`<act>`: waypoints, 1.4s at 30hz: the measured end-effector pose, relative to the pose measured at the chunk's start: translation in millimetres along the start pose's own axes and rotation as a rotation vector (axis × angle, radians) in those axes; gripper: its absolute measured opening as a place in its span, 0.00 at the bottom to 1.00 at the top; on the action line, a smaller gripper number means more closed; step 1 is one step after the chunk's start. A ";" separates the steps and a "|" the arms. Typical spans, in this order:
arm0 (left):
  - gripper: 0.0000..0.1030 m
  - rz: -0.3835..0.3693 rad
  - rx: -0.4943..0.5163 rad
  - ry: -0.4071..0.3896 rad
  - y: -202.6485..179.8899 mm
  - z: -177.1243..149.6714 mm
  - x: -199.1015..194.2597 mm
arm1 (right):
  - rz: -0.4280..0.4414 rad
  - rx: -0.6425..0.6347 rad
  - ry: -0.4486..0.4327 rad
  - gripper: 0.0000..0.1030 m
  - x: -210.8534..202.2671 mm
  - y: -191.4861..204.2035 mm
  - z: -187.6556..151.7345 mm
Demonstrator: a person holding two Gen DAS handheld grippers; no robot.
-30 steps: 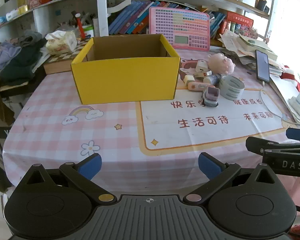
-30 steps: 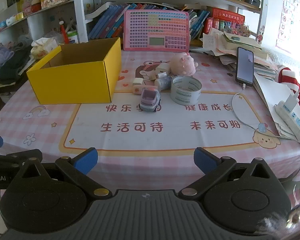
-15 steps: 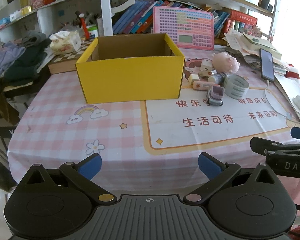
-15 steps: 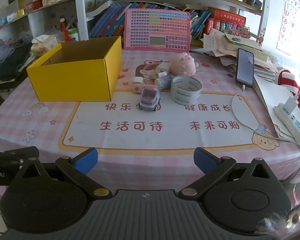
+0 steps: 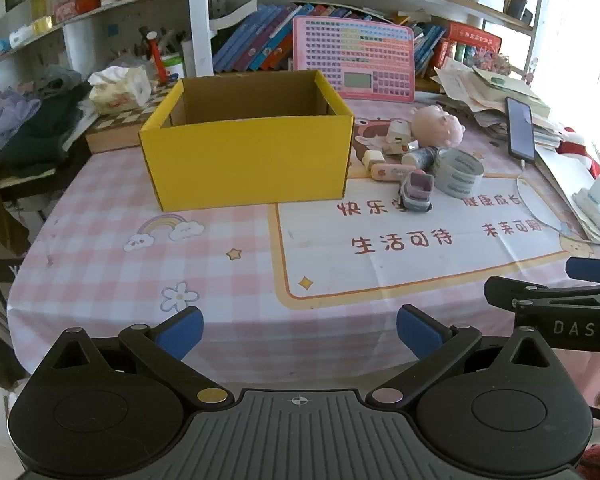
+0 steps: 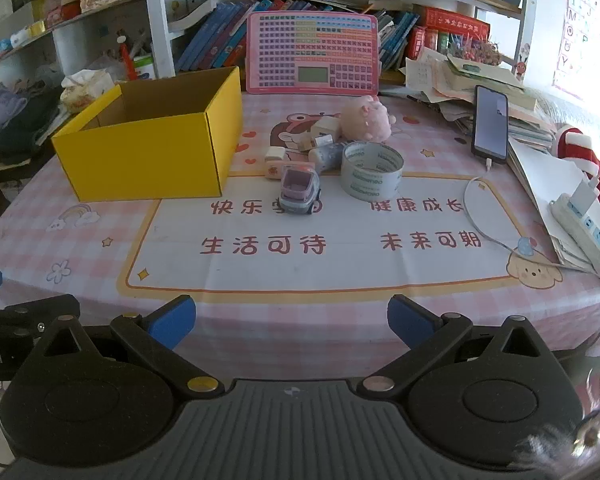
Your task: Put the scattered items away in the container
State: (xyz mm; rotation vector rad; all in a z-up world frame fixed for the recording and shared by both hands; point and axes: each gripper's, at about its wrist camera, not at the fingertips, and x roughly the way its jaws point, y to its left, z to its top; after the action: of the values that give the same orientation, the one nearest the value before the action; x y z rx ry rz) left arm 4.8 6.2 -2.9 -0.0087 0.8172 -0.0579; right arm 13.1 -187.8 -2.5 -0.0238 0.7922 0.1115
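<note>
An open yellow cardboard box (image 5: 248, 164) (image 6: 152, 152) stands on the pink checked tablecloth. Right of it lies a cluster of small items: a purple toy car (image 6: 299, 193) (image 5: 416, 191), a tape roll (image 6: 372, 170) (image 5: 458, 172), a pink plush pig (image 6: 366, 118) (image 5: 438, 125), a small bottle (image 6: 327, 157), a pink eraser-like piece (image 6: 274, 171) and white charger blocks (image 6: 324, 130). My left gripper (image 5: 299, 336) is open and empty at the table's near edge. My right gripper (image 6: 292, 322) is open and empty, beside it to the right (image 5: 556, 300).
A pink keyboard toy (image 6: 312, 58) leans at the back before shelves of books. A phone (image 6: 490, 126) on a cable, paper stacks and a power strip (image 6: 584, 232) lie on the right. A tissue pack (image 5: 118, 90) and clothes lie on the left.
Both grippers have drawn back slightly from the table, more so the left; the box and items look a little farther away. Nothing on the table has moved.
</note>
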 end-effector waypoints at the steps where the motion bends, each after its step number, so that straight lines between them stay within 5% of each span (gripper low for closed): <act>1: 1.00 0.001 -0.002 0.000 0.2 0.0 0.0 | -0.001 -0.003 -0.001 1.00 -0.2 0.1 0.0; 42: 1.00 -0.008 -0.044 0.009 24.0 -2.4 3.3 | 0.023 -0.104 -0.023 1.00 2.4 29.4 10.2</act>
State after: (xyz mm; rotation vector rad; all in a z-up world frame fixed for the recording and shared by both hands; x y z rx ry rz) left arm 6.4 30.0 -7.6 -0.0528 0.8276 -0.0474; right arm 18.8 -157.7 3.5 -0.1118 0.7633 0.1742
